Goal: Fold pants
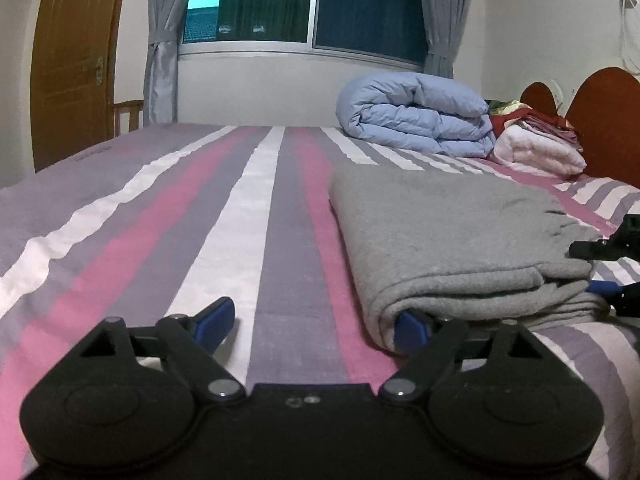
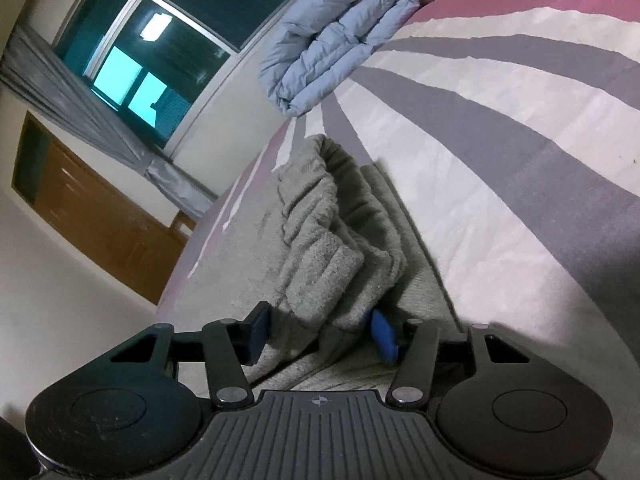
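The grey pants (image 1: 452,236) lie folded into a thick rectangle on the striped bed (image 1: 224,216). My left gripper (image 1: 316,326) is open at the near left corner of the stack, with its right pad tucked under the folded edge and its left pad on the sheet. My right gripper (image 2: 322,334) is open around the bunched waistband end of the pants (image 2: 320,240), one pad on each side of the cloth. The right gripper also shows at the right edge of the left wrist view (image 1: 608,268).
A rolled light-blue duvet (image 1: 416,116) and a pile of pink and red bedding (image 1: 536,144) lie at the far side by the red headboard (image 1: 608,128). A window with grey curtains and a wooden door (image 1: 76,60) stand beyond the bed.
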A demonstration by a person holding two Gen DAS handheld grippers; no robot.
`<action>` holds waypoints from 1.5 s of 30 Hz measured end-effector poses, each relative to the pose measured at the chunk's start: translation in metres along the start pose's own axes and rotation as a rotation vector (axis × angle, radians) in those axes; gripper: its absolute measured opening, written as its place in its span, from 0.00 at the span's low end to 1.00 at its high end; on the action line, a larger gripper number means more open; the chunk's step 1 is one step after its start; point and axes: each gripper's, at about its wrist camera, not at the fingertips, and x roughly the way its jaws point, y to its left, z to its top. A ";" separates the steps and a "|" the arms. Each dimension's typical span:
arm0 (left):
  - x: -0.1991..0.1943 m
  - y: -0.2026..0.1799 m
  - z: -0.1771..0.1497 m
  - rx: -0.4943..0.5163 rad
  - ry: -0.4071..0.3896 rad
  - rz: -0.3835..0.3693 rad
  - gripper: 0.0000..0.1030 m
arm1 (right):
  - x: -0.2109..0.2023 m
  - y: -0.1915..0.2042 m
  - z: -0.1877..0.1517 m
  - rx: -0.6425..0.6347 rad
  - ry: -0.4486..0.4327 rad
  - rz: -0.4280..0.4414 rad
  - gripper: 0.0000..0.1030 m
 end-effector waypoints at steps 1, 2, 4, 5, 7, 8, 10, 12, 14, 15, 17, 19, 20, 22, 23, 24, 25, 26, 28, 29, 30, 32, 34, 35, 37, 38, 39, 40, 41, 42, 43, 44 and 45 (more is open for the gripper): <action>0.000 0.000 0.000 -0.002 0.001 0.000 0.74 | 0.000 0.000 0.000 0.000 0.000 0.000 0.52; 0.001 -0.001 0.000 -0.004 0.001 0.002 0.74 | 0.000 0.000 0.000 -0.006 0.000 -0.002 0.52; -0.002 -0.001 0.000 -0.005 -0.002 0.003 0.74 | 0.001 0.001 0.001 -0.021 -0.001 -0.009 0.52; -0.002 -0.001 0.001 -0.003 -0.007 0.001 0.75 | 0.001 0.002 0.000 -0.027 -0.001 -0.013 0.52; 0.001 0.002 0.001 -0.015 -0.012 -0.004 0.76 | 0.004 0.003 -0.001 -0.036 -0.003 -0.019 0.52; 0.004 0.005 0.000 -0.034 0.000 -0.009 0.76 | 0.006 0.003 0.000 -0.040 -0.003 -0.020 0.52; 0.001 0.006 0.000 -0.041 -0.024 -0.021 0.69 | 0.009 0.006 -0.001 -0.047 -0.002 -0.025 0.52; -0.003 0.002 0.002 -0.017 -0.047 -0.037 0.60 | 0.013 0.007 0.000 -0.057 0.002 -0.029 0.52; -0.002 0.000 0.001 0.003 -0.034 -0.012 0.59 | 0.012 0.011 0.000 -0.084 0.004 -0.032 0.40; -0.003 0.000 0.001 -0.005 -0.039 -0.012 0.57 | 0.007 0.014 0.000 -0.093 -0.018 -0.008 0.38; -0.011 -0.001 0.003 0.005 -0.085 0.001 0.57 | -0.015 0.025 0.001 -0.109 -0.106 0.083 0.37; -0.008 0.000 0.000 -0.003 -0.071 0.007 0.62 | -0.027 0.030 -0.005 -0.164 -0.156 0.095 0.37; -0.002 0.002 -0.001 -0.019 -0.039 0.009 0.64 | -0.018 0.024 -0.005 -0.163 -0.110 0.034 0.37; 0.004 0.006 -0.001 -0.044 -0.011 0.005 0.68 | 0.008 -0.003 -0.005 -0.034 0.026 -0.035 0.36; 0.003 0.004 -0.001 -0.036 -0.014 0.013 0.68 | 0.006 -0.003 -0.004 -0.030 0.011 -0.024 0.37; 0.002 0.005 -0.001 -0.034 -0.012 0.019 0.67 | 0.004 0.004 -0.005 -0.068 0.005 -0.028 0.37; 0.002 0.006 -0.002 -0.041 -0.010 0.018 0.67 | 0.003 0.008 -0.006 -0.092 0.004 -0.032 0.37; 0.002 0.007 -0.003 -0.045 -0.007 0.013 0.67 | 0.002 0.007 -0.008 -0.090 0.011 -0.032 0.37; 0.002 0.005 -0.002 -0.034 -0.005 0.016 0.67 | 0.002 0.003 -0.009 -0.067 0.016 -0.024 0.37; 0.001 0.004 -0.001 -0.031 -0.004 0.017 0.67 | 0.002 0.003 -0.010 -0.063 0.015 -0.024 0.37; 0.001 0.004 -0.001 -0.029 -0.002 0.016 0.68 | 0.002 0.002 -0.009 -0.061 0.015 -0.025 0.37; 0.001 0.004 0.000 -0.023 0.008 0.014 0.70 | 0.003 0.000 -0.009 -0.053 0.016 -0.022 0.37; -0.002 0.005 0.000 -0.009 0.017 0.004 0.75 | 0.004 -0.001 -0.009 -0.041 0.019 -0.017 0.38; -0.004 0.005 0.000 0.002 0.027 0.008 0.79 | 0.004 -0.003 -0.005 -0.038 0.020 -0.013 0.38; -0.012 0.012 -0.001 0.011 0.037 0.009 0.83 | 0.002 -0.004 0.000 -0.035 0.026 -0.007 0.40; -0.018 0.017 -0.001 0.010 0.032 -0.005 0.83 | -0.002 -0.002 0.002 -0.037 0.027 -0.006 0.41; -0.026 0.023 0.000 0.004 0.013 0.018 0.82 | -0.007 0.000 0.005 -0.046 0.023 -0.007 0.42; -0.034 0.031 0.002 -0.020 -0.015 0.045 0.82 | -0.014 0.003 0.005 -0.073 0.012 -0.006 0.43; -0.042 0.041 0.004 -0.066 -0.039 0.049 0.82 | -0.018 0.007 0.006 -0.093 0.006 -0.006 0.45; -0.047 0.050 0.006 -0.116 -0.058 0.052 0.82 | -0.021 0.008 0.006 -0.101 0.001 -0.006 0.45; -0.052 0.060 0.008 -0.176 -0.083 0.061 0.82 | -0.025 0.007 0.007 -0.100 -0.005 -0.012 0.46; -0.053 0.066 0.011 -0.217 -0.092 0.052 0.82 | -0.028 0.007 0.008 -0.102 -0.014 -0.029 0.46; -0.050 0.070 0.015 -0.243 -0.089 0.027 0.82 | -0.032 0.010 0.008 -0.121 -0.035 -0.053 0.46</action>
